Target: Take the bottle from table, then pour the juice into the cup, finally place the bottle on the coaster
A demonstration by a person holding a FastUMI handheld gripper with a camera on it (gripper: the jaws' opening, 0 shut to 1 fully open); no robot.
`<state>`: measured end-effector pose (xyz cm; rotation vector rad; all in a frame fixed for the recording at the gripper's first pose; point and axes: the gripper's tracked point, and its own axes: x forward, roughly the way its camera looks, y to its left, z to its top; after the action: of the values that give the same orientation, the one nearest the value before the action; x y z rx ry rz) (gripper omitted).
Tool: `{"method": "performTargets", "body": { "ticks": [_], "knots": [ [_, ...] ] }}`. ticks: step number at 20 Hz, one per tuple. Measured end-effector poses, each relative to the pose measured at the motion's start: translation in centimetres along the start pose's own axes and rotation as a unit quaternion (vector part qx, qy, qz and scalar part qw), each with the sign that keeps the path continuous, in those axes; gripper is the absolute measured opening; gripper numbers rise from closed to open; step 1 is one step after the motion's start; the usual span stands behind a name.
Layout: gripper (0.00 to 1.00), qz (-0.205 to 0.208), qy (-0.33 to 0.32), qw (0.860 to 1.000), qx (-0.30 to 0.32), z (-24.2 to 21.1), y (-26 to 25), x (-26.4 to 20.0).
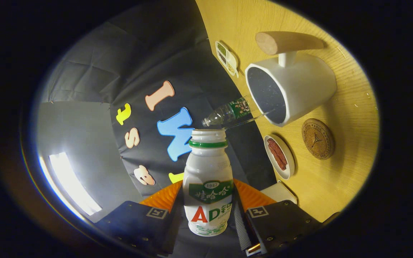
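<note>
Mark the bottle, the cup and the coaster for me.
bottle (208, 186): gripper view, on its label.
cup (308, 84): gripper view, on its white outer wall.
coaster (317, 138): gripper view, on its centre.

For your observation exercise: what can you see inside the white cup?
The white cup shows a dark interior; whether it holds liquid cannot be told. The gripper grips the bottle, tilted toward it.

So the gripper (208, 211) is rolled hard over onto its side, the whole view is tipped with it. Both fingers (156, 204) come up from the bottom and are closed in tight, one on each flank of the bottle (207, 186), pads pressing its sides. The grab sits low on the body, around the label, with the neck and open mouth poking out well ahead of the fingertips.
</note>
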<state>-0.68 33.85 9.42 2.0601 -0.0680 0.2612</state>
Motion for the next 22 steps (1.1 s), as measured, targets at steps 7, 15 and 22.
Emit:
{"method": "performTargets", "body": {
  "ticks": [7, 15, 22],
  "knots": [
    [0.66, 0.005, -0.010, 1.000, 0.013, 0.7, 0.5, 0.6],
    [0.66, -0.001, -0.024, 1.000, 0.017, 2.1, -0.4, 0.3],
    [0.66, -0.020, -0.032, 0.999, 0.022, 2.8, -2.1, 0.0]
  ]
}}
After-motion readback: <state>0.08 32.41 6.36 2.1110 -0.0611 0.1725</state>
